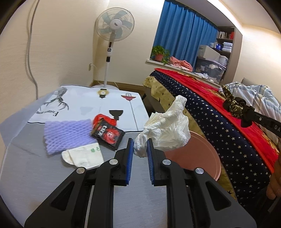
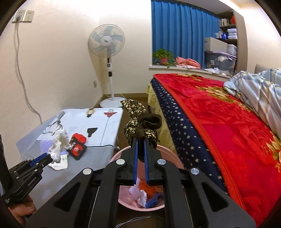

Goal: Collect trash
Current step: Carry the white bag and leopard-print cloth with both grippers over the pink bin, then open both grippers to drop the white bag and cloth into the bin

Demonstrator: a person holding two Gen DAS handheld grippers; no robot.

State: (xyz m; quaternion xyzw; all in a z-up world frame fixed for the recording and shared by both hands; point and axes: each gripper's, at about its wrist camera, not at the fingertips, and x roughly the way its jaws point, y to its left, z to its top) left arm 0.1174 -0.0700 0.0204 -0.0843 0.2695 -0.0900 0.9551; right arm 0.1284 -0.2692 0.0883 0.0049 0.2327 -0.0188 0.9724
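A white standing fan (image 1: 115, 24) rises against the cream wall in the upper middle of the frame. To its right hang blue curtains (image 1: 184, 33), and a potted plant (image 1: 159, 52) sits on the sill below them, beside folded pink cloth (image 1: 180, 64). At the far right are shelves (image 1: 224, 40) and a clear storage box (image 1: 210, 67). A red blanket (image 2: 219, 126) covers the bed (image 2: 177, 129) on the right, with a striped quilt (image 2: 260, 87) at its upper end. A wall socket (image 2: 23, 16) sits upper left.

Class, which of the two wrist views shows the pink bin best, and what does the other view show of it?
The right wrist view: it looks down into the pink bin, showing its rim and the trash inside, partly behind the right gripper. The left wrist view shows only part of the bin's side and rim, nothing inside.
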